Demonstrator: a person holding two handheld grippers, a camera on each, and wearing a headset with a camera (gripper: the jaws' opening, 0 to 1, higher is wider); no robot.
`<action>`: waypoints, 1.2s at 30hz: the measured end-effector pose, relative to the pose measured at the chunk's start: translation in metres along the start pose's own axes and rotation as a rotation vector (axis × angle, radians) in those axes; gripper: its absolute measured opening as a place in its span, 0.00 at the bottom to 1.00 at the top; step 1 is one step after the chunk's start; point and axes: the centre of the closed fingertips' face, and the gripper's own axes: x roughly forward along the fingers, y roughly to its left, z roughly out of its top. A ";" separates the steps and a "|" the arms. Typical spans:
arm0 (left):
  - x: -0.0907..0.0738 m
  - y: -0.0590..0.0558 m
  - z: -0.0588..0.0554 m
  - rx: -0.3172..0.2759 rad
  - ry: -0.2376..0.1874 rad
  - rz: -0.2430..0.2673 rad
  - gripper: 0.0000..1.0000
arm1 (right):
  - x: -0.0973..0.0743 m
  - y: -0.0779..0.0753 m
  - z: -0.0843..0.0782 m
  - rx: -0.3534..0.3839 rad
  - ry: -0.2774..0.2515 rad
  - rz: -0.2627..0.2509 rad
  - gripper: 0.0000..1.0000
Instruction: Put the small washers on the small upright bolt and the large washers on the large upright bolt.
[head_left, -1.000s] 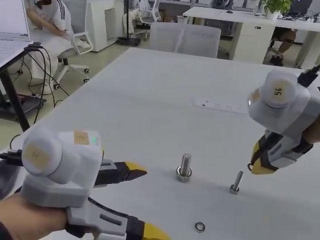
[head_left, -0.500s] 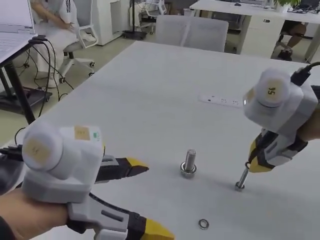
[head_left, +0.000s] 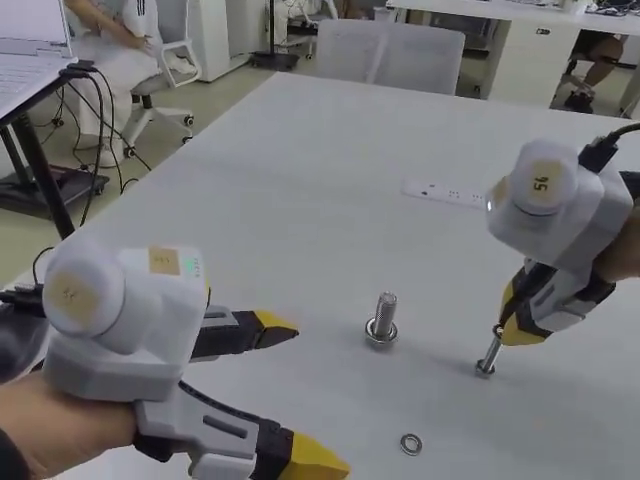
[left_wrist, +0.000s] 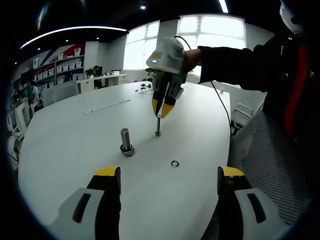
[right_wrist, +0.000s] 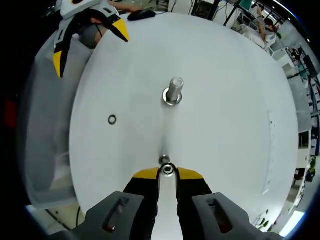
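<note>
The right gripper (head_left: 512, 332) is at 3 o'clock in the head view, tipped down. Its jaws are pressed almost together, pinching a small washer (right_wrist: 167, 170) at the yellow tips. The washer sits right at the top end of the small bolt (head_left: 487, 356); can't tell if it is over the thread. The small bolt stands on the table (head_left: 300, 180), leaning a touch. In the right gripper view, washer and bolt top are at 6 o'clock, right at that gripper's own tips.

The left gripper (head_left: 297, 394) is at 7 o'clock in the head view, held in a hand (head_left: 50, 430). Its jaws are spread wide with nothing between them. It is above the table, pointing toward the bolts and apart from both.

The large bolt (head_left: 383, 316) stands upright near the centre of the head view. It is at 10 o'clock from the small bolt, near it but not touching. It has a wider collar at its foot; washer or bolt head, can't tell.

A loose washer (head_left: 411, 443) lies flat on the table at 5 o'clock from the large bolt and 7 o'clock from the small bolt, touching neither. In the left gripper view it lies just ahead of the gap between the open jaws, with the bolts beyond at 11 to 12 o'clock.

A power strip (head_left: 446, 192) lies flat at 1 o'clock from the large bolt, well apart. A chair (head_left: 390, 55) is at the table's far edge at 12 o'clock. A seated person (head_left: 110, 30) is at 11 o'clock, off the table.
</note>
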 end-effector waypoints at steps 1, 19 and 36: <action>0.000 0.000 0.000 0.000 0.000 0.000 0.79 | 0.000 0.000 0.000 0.000 0.001 0.001 0.13; 0.000 0.000 -0.001 -0.006 0.006 0.002 0.79 | 0.017 0.003 -0.003 0.010 0.011 0.028 0.13; 0.000 0.000 -0.003 -0.009 0.013 0.003 0.79 | 0.042 0.012 -0.008 0.045 0.016 0.067 0.14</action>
